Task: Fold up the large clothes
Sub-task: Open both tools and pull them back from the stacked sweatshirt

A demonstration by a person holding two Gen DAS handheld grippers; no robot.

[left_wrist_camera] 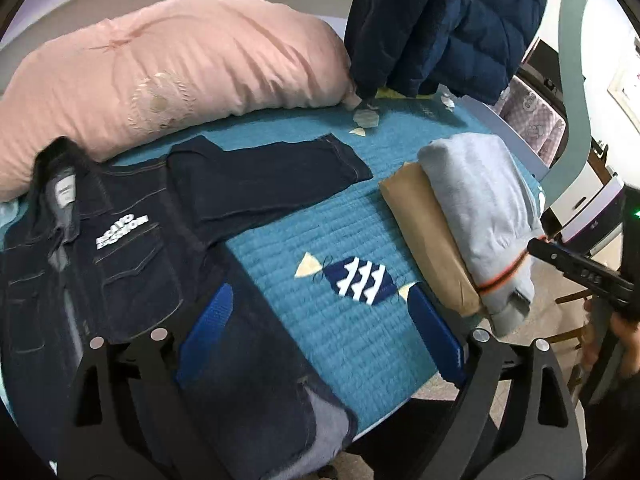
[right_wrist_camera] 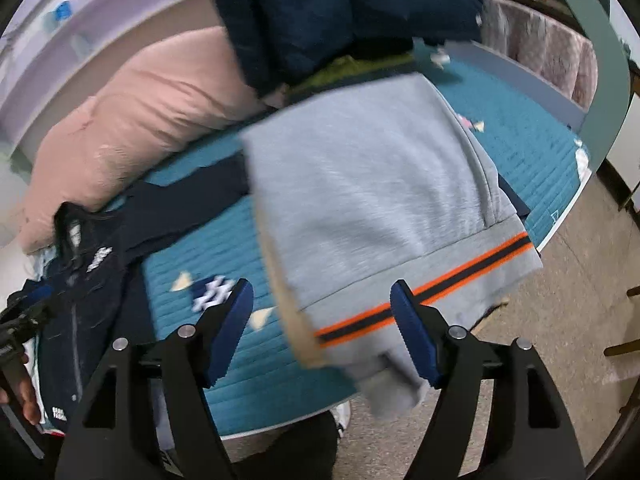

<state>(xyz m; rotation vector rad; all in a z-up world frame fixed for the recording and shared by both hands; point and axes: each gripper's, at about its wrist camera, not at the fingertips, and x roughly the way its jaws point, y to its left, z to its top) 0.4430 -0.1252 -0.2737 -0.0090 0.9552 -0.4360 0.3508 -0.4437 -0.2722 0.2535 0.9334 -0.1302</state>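
Denim, dark and unfolded, lies spread across the left of a teal quilted bed [left_wrist_camera: 360, 340] as a person works through a pile of large clothes. That jacket [left_wrist_camera: 120, 248], marked with white lettering on the chest, rests front up with one sleeve [left_wrist_camera: 272, 172] stretched toward the far side, its collar against a pink pillow [left_wrist_camera: 160, 68]. On the right edge of the bed, a grey sweatshirt [right_wrist_camera: 360, 184] with an orange and dark stripe at its hem sits folded on top of a tan garment [left_wrist_camera: 428, 236], a corner of it hanging over the near edge. A navy padded coat [left_wrist_camera: 452, 20] is heaped at the far side, not yet dealt with.

The left claw [left_wrist_camera: 320, 336] hangs released above the jacket's lower edge and bare quilt, nothing between its blue pads. The right claw [right_wrist_camera: 324, 332] is likewise spread wide and empty, poised over the near hem of the grey stack.

By this view, two pieces appear finished; the jacket and coat remain.
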